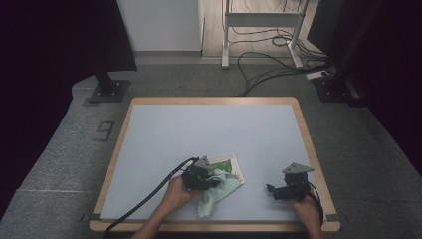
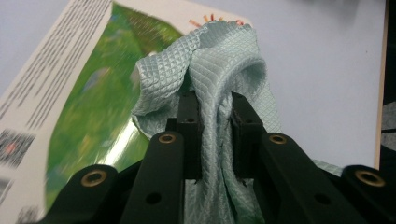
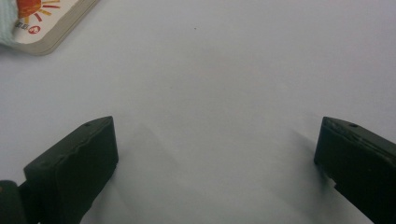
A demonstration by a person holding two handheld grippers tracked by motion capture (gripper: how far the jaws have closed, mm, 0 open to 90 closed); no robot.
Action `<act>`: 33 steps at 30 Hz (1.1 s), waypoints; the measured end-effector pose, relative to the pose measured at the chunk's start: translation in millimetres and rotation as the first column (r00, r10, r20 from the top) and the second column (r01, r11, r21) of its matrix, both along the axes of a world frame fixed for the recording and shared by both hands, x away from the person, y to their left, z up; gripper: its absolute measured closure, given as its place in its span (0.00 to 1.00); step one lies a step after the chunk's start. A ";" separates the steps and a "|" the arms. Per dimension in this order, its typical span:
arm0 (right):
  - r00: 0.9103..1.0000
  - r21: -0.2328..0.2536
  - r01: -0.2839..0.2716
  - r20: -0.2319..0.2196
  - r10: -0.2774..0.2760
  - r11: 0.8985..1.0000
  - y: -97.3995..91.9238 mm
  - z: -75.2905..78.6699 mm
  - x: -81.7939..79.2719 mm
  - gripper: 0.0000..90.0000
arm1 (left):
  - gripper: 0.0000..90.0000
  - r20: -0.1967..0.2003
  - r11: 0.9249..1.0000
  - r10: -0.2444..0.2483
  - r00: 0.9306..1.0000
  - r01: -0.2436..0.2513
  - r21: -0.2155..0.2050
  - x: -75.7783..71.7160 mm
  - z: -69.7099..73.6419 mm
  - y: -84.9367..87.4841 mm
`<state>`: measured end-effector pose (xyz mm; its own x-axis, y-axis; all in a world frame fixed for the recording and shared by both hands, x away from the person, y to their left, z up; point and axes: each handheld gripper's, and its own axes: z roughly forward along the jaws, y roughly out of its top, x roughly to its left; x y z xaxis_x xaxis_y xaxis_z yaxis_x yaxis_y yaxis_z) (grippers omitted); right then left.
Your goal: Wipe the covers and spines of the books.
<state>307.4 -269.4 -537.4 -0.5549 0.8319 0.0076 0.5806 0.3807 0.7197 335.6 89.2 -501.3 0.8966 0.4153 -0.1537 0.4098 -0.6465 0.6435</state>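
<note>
A pale green waffle-weave cloth lies bunched over the near part of a thin book with a green picture cover. My left gripper is shut on a fold of that cloth, and the fabric rises between its two black fingers over the book's cover. My right gripper rests low over the bare mat at the right, jaws wide apart with nothing between them. A corner of the book lies at the upper left of the right gripper view.
The blue-grey mat covers a wood-edged table. A cable trails from the left gripper off the near edge. Beyond the table stand a white desk frame, floor cables and two black stand bases.
</note>
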 end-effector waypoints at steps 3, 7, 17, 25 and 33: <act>1.000 0.000 0.000 0.000 0.000 1.000 0.0 0.0 0.0 0.00 | 0.86 0.003 1.000 0.008 1.000 -0.008 0.000 -2.9 0.2 8.5; 1.000 0.000 0.000 0.000 0.000 1.000 0.0 0.0 0.0 0.00 | 0.86 0.006 1.000 0.022 1.000 -0.022 -0.004 -7.2 0.1 18.6; 1.000 0.000 0.000 0.000 0.000 1.000 0.0 0.0 -0.1 0.00 | 0.86 0.009 0.999 0.049 0.999 -0.049 -0.005 -19.0 1.0 39.0; 1.000 0.000 0.000 0.000 0.000 1.000 0.0 0.0 0.0 0.00 | 0.86 -0.001 0.996 0.081 0.997 -0.081 -0.025 -25.2 0.3 56.2; 1.000 0.000 0.000 0.000 0.000 1.000 0.1 0.0 0.0 0.00 | 0.86 -0.011 0.995 0.092 0.996 -0.092 -0.046 -28.9 -1.0 66.6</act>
